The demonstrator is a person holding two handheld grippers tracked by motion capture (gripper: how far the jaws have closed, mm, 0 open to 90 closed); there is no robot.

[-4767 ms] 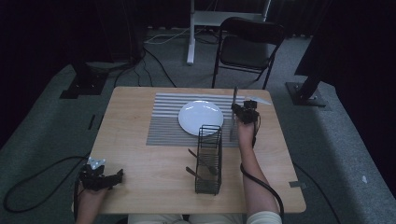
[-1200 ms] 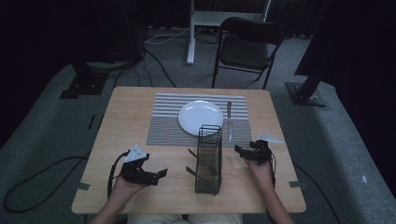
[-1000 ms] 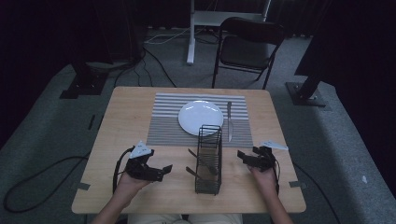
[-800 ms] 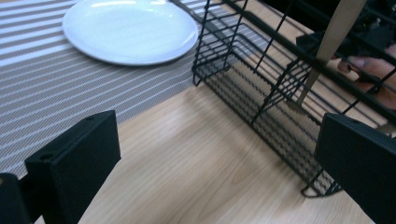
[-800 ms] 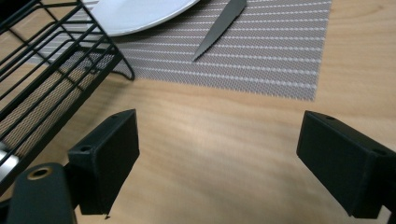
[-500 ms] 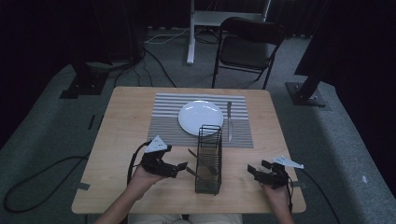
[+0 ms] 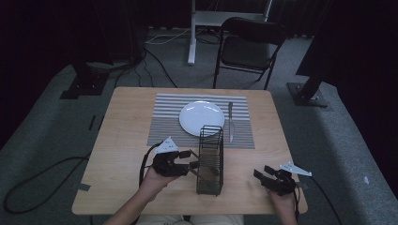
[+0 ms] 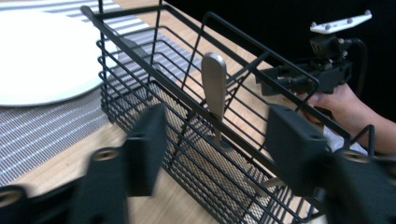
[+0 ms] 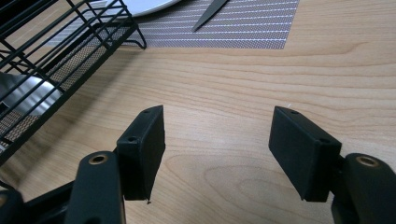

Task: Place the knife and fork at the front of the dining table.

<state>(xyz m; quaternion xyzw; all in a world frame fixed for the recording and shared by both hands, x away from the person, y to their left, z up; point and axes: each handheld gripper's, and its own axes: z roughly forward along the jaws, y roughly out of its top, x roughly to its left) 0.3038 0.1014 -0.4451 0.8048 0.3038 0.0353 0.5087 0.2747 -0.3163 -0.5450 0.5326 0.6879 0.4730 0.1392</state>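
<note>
The right gripper [image 7: 261, 173] is hovering over bare counter [image 7: 126, 122] near the front edge, its jaws just narrowing with nothing between them. The left gripper [image 7: 191, 159] is reaching against the wire caddy [image 7: 210, 159], jaws also just closing but parted, pads not yet touching the spoon handle [image 8: 214, 88]. That handle is standing nearly upright; its bowl is hidden behind wire and mesh. Farther off, the knife [image 7: 230, 122] is lying lengthwise beside the plate [image 7: 202, 118] on the striped placemat [image 7: 164, 117].

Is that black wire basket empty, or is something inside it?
Not empty: the wire basket holds a metal utensil handle leaning against its wires.
</note>
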